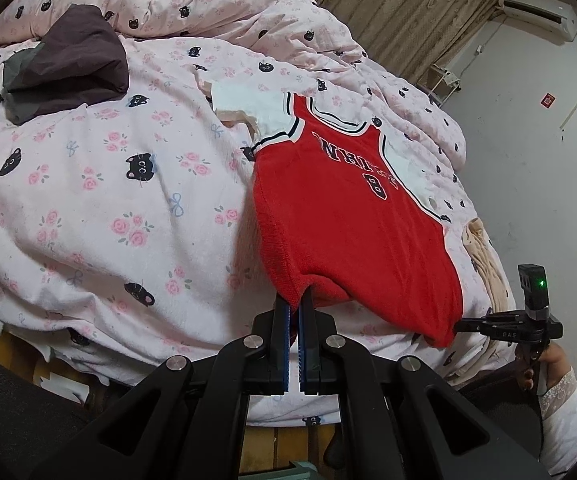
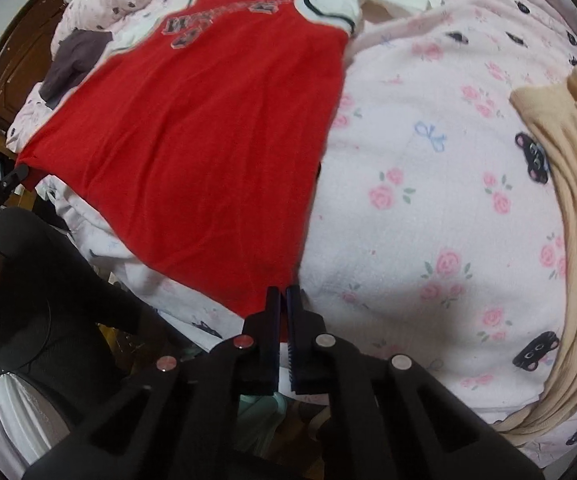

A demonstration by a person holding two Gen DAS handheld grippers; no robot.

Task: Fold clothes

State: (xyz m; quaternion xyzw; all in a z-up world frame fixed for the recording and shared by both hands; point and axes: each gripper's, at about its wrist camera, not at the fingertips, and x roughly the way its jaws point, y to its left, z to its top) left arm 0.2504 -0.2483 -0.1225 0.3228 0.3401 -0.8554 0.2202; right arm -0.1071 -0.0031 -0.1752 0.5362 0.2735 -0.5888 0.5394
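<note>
A red basketball jersey shirt [image 1: 344, 208] with white sleeves and the number 8 lies spread face up on the pink floral bedding [image 1: 108, 208]. My left gripper [image 1: 294, 294] is shut on its bottom hem at one corner. My right gripper [image 2: 283, 292] is shut on the hem at the other corner; it also shows at the right of the left wrist view [image 1: 458, 326]. In the right wrist view the jersey [image 2: 208, 140] stretches away from me, and the left gripper [image 2: 22, 172] holds its far left corner.
A dark purple-grey folded garment [image 1: 64, 64] lies at the bed's far left. A beige garment [image 2: 560, 184] lies to the right of the jersey. Crumpled duvet [image 1: 248, 12] is heaped behind. A black chair back [image 2: 48, 280] and the bed's edge are near me.
</note>
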